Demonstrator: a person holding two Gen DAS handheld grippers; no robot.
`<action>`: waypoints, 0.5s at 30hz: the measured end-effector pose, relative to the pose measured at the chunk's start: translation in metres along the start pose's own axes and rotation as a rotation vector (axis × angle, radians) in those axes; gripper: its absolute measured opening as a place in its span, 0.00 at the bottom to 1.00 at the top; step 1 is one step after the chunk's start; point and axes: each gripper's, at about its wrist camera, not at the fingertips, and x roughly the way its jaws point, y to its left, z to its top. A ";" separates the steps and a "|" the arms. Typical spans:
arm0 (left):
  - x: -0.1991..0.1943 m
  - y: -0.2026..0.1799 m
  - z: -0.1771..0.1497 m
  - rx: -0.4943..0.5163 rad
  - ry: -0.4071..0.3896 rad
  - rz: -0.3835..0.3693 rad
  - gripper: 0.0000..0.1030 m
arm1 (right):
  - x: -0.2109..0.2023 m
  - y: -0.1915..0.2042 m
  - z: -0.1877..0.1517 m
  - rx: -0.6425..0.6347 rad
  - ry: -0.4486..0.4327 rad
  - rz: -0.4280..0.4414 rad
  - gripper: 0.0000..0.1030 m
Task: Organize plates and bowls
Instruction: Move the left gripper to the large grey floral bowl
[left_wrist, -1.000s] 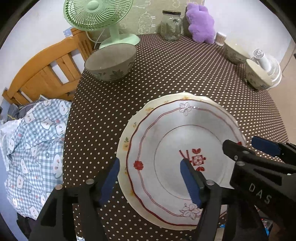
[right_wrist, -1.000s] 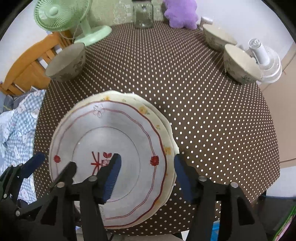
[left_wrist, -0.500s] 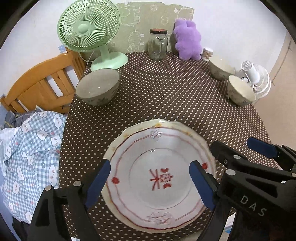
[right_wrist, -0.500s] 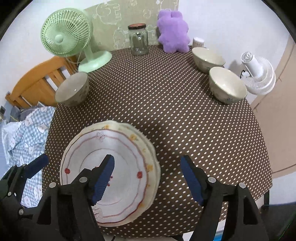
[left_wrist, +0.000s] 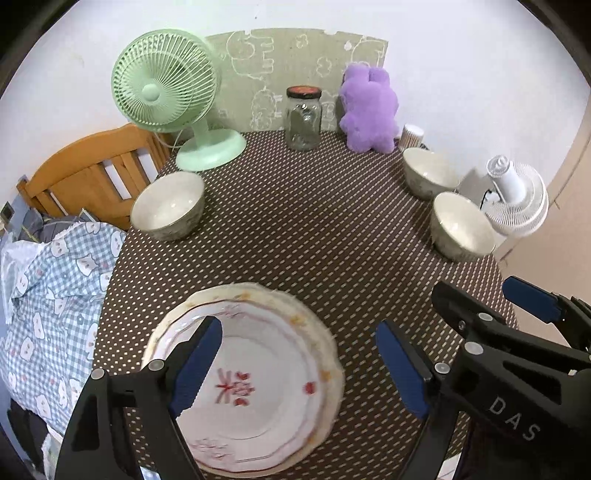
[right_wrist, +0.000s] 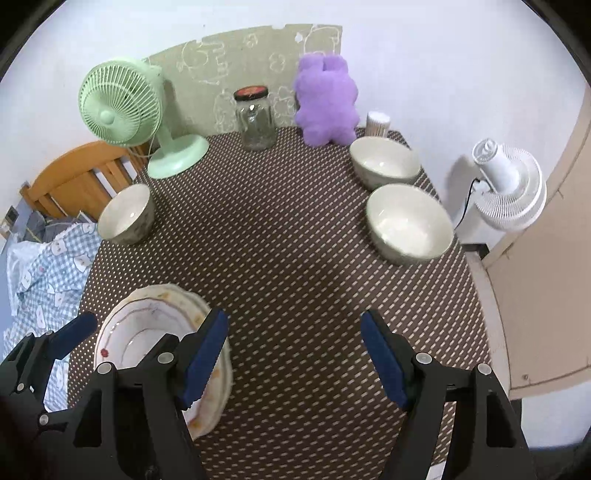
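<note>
A white plate with red trim lies stacked on a cream plate (left_wrist: 266, 373) at the near left of the table; the stack also shows in the right wrist view (right_wrist: 147, 325). One bowl (left_wrist: 168, 210) stands at the left and shows in the right wrist view too (right_wrist: 125, 214). Two bowls stand at the right, one far (right_wrist: 384, 162) and one nearer (right_wrist: 408, 223). My left gripper (left_wrist: 299, 365) is open and empty above the stack. My right gripper (right_wrist: 293, 356) is open and empty above bare tablecloth, right of the stack.
A green fan (left_wrist: 166, 96), a glass jar (left_wrist: 303, 118), a purple plush toy (left_wrist: 369, 107) and a paper cup (right_wrist: 377, 123) line the back edge. A wooden chair (left_wrist: 85, 173) with checked cloth (left_wrist: 48, 295) stands left. A white fan (right_wrist: 506, 184) stands off the table's right side.
Both grippers have pulled back and up from the plate stack. The view has widened to take in the whole table. Both stay open.
</note>
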 end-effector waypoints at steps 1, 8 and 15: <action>-0.001 -0.006 0.001 -0.003 -0.005 0.003 0.84 | -0.001 -0.006 0.002 -0.003 -0.004 0.003 0.75; 0.003 -0.050 0.014 -0.012 -0.032 0.026 0.84 | -0.002 -0.054 0.018 -0.009 -0.030 0.019 0.75; 0.015 -0.093 0.030 -0.012 -0.024 -0.001 0.79 | 0.010 -0.098 0.028 -0.007 -0.024 0.013 0.75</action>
